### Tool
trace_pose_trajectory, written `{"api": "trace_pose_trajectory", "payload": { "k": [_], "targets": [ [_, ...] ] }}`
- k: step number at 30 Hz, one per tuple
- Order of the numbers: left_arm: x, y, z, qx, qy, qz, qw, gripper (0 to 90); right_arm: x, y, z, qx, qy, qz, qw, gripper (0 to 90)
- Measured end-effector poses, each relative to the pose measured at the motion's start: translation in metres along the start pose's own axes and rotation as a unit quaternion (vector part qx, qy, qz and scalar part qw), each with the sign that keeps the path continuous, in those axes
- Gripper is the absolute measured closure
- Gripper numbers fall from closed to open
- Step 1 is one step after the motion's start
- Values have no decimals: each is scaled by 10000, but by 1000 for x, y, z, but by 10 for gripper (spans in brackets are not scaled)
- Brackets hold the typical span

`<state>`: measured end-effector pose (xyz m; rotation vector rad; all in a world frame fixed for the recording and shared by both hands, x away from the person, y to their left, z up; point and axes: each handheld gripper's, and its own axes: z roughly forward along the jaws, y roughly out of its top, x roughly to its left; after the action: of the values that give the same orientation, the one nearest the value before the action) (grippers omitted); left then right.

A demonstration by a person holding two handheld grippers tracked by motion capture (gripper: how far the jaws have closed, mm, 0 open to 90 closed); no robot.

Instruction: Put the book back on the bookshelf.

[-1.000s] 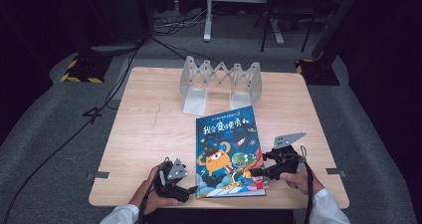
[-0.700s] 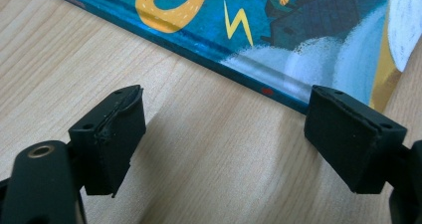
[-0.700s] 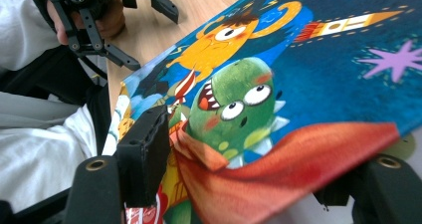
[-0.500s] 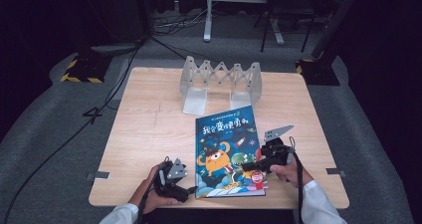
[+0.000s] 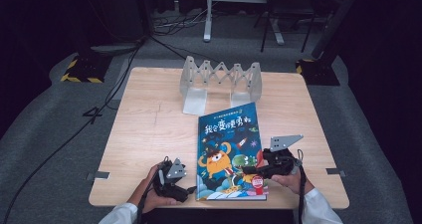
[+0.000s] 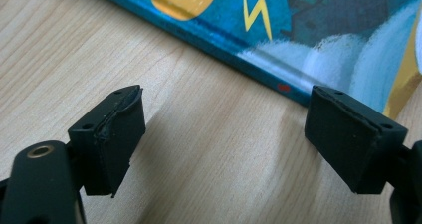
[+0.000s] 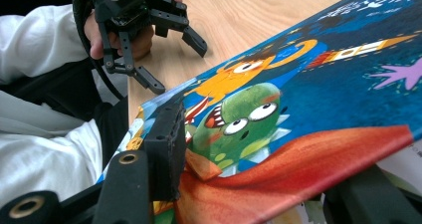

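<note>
**Right gripper at the book's lower corner, cover lifted**

At the lower right of the high view, the right gripper (image 5: 254,170) lay across the bottom right corner of the picture book (image 5: 231,152), held by a hand in a white sleeve. Its jaws had just been closing with the book's cover between them. In the right gripper view one black jaw stood on top of the cover beside the green monster, pressing on the printed face, while the other sat underneath at the lower right of the frame, below the raised red edge. The cover was tipped up off the white pages there, so the gripper was grasping the front cover of the book.

At the lower left of the high view, the left gripper (image 5: 180,190) rested on the wooden table (image 5: 144,129) just beside the book's left edge, also in a hand with a white sleeve. In the left gripper view its two black jaws stood wide apart with bare wood between them, released and holding nothing; the book's blue spine edge ran across the top of that frame, close to the right-hand jaw but apart from it.

The book lay flat in the lower middle of the table, its cover showing an orange monster and white lettering. Toward the top of the table, just beyond the book's far edge, stood a grey folding rack (image 5: 221,79). Cables crossed the dark floor at the upper left.
</note>
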<state>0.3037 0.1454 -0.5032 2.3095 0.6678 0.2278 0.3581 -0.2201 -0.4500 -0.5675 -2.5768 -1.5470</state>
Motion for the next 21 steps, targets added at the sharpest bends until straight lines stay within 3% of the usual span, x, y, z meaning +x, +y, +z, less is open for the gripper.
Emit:
{"api": "trace_pose_trajectory", "payload": {
  "k": [5, 8, 10, 16, 21],
  "targets": [
    [2, 3, 0, 78, -55, -37, 9999, 156, 11, -2, -6, -173, -251, -362, 9989, 495],
    [6, 4, -2, 77, -247, -100, 9996, 160, 15, 0, -8, -229, -430, -520, 9975, 495],
    [9, 6, -7, 13, -268, -42, 9996, 187, 20, -1, -10, -284, -565, -680, 9957, 495],
    [12, 20, -8, -174, -450, -138, 9987, 173, 23, -1, -13, -373, -811, -827, 9926, 495],
    [14, 31, 0, -108, -317, -117, 9994, 174, 22, -2, -16, -440, -997, -905, 9899, 495]
  ]
}}
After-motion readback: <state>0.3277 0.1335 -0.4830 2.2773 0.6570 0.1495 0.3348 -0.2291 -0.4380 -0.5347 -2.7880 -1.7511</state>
